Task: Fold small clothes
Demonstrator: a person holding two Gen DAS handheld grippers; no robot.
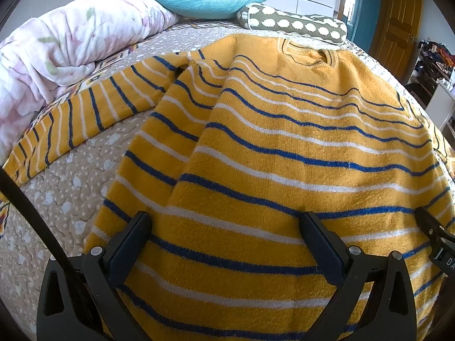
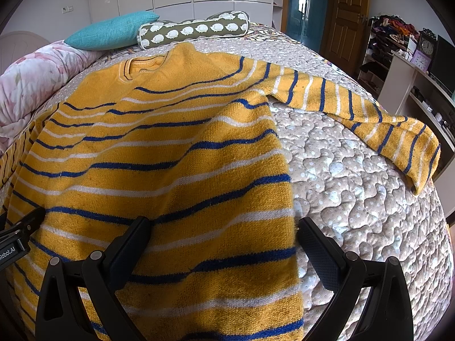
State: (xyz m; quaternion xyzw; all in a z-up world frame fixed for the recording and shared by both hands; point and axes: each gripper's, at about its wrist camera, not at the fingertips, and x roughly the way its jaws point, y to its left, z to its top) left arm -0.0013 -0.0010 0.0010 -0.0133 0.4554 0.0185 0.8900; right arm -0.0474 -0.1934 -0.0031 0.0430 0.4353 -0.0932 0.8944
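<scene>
A yellow sweater with blue and white stripes lies spread flat on the bed, collar at the far end, both sleeves stretched out sideways. It also shows in the right wrist view. My left gripper is open, its jaws wide apart over the sweater's lower left part. My right gripper is open over the sweater's lower right edge, one finger over the fabric, the other over the bedspread. The left sleeve and right sleeve lie flat. Each gripper's tip shows at the edge of the other's view.
The bed has a quilted beige bedspread. A folded floral duvet lies at the left. A turquoise pillow and a patterned bolster lie at the head. Shelves and a desk stand to the right, beyond the bed edge.
</scene>
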